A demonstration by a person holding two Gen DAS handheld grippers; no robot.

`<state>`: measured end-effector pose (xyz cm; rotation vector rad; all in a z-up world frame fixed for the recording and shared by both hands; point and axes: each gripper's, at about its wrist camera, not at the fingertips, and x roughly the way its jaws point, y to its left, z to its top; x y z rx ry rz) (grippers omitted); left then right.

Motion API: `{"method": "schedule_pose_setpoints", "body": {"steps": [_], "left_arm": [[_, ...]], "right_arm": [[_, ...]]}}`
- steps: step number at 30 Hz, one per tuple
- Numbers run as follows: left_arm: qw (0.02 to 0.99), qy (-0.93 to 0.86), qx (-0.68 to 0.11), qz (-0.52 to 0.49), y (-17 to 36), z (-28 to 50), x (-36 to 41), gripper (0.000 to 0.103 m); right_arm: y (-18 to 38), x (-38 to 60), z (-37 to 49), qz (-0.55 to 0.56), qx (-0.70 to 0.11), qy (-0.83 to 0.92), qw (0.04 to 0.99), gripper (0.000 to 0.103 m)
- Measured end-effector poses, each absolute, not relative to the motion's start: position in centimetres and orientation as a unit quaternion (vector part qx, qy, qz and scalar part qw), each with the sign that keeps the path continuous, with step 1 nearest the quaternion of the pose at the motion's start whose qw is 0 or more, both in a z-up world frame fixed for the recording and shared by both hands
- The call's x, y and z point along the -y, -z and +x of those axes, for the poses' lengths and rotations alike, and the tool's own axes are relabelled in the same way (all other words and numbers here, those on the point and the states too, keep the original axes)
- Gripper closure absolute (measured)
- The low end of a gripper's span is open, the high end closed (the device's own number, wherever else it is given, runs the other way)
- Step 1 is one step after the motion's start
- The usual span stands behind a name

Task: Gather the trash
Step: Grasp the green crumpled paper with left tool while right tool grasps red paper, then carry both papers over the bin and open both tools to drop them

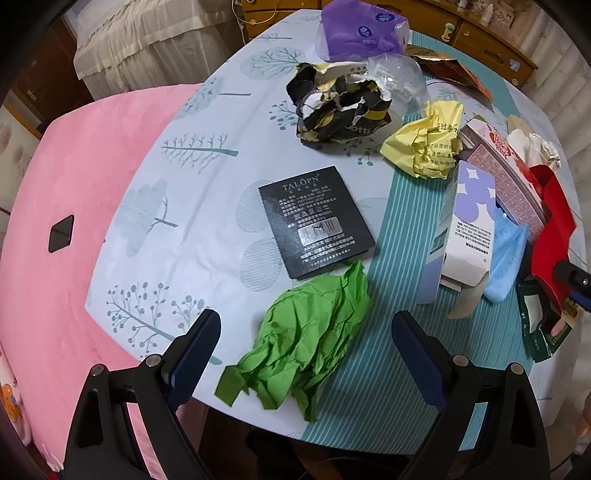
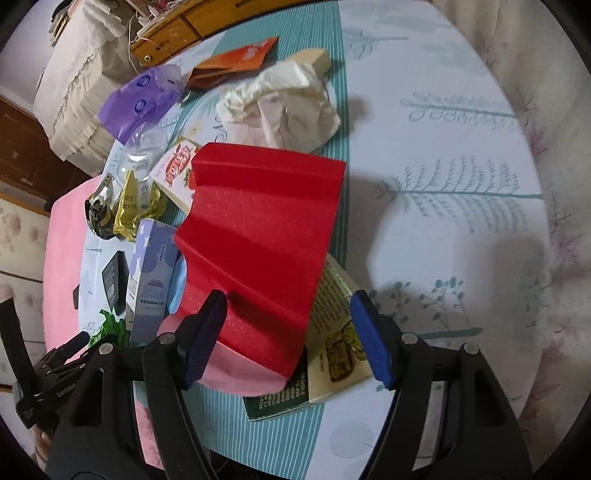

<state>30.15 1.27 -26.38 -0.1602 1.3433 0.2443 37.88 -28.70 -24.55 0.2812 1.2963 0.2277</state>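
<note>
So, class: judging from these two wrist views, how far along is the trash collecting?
Nothing looks collected yet. Both grippers are open and hold nothing: the left gripper brackets the green crumpled paper, the right gripper the red folded carton. Left on the table: black card, yellow wrapper, purple bag.

Bare tablecloth (image 1: 207, 236) left of green paper (image 1: 306, 343); cartons (image 1: 469, 236) crowding its right.

Black hand-held gripper (image 1: 306, 339), blue finger pads (image 2: 207, 338).
</note>
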Motion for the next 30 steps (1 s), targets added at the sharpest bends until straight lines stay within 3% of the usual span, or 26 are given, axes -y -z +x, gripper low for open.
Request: {"method": "schedule_pose_setpoints", "body": {"steps": [1,3,5,6,12,14,19,30], "left_arm": [[0.772,-0.112,-0.622,-0.074,26.5,30.3,-1.2,0.014],[0.765,-0.107,-0.63,-0.081,27.1,30.6,-1.0,0.029],[0.759,-0.105,-0.636,-0.089,27.6,30.8,-0.9,0.044],[0.758,-0.105,-0.638,-0.093,27.8,30.8,-0.9,0.045],[0.773,-0.1,-0.62,-0.096,27.1,30.5,-0.7,0.052],[0.775,-0.094,-0.617,-0.1,26.7,30.1,-0.7,0.054],[0.79,-0.082,-0.601,-0.094,24.6,29.0,-0.5,0.06],[0.828,-0.011,-0.556,-0.063,18.5,26.3,0.5,0.061]], "right_arm": [[24.6,28.6,37.9,0.127,-0.599,-0.106,0.783,0.037],[24.6,28.2,37.9,0.115,-0.594,-0.113,0.788,0.061],[24.6,28.0,37.8,0.118,-0.595,-0.125,0.785,0.075],[24.5,27.9,37.8,0.123,-0.593,-0.131,0.785,0.079],[23.1,27.9,36.7,0.124,-0.573,-0.147,0.796,0.085],[22.4,28.0,36.3,0.128,-0.568,-0.156,0.798,0.097],[20.9,28.2,34.7,0.14,-0.554,-0.166,0.803,0.101],[16.3,27.6,30.1,0.158,-0.507,-0.16,0.832,0.103]]}}
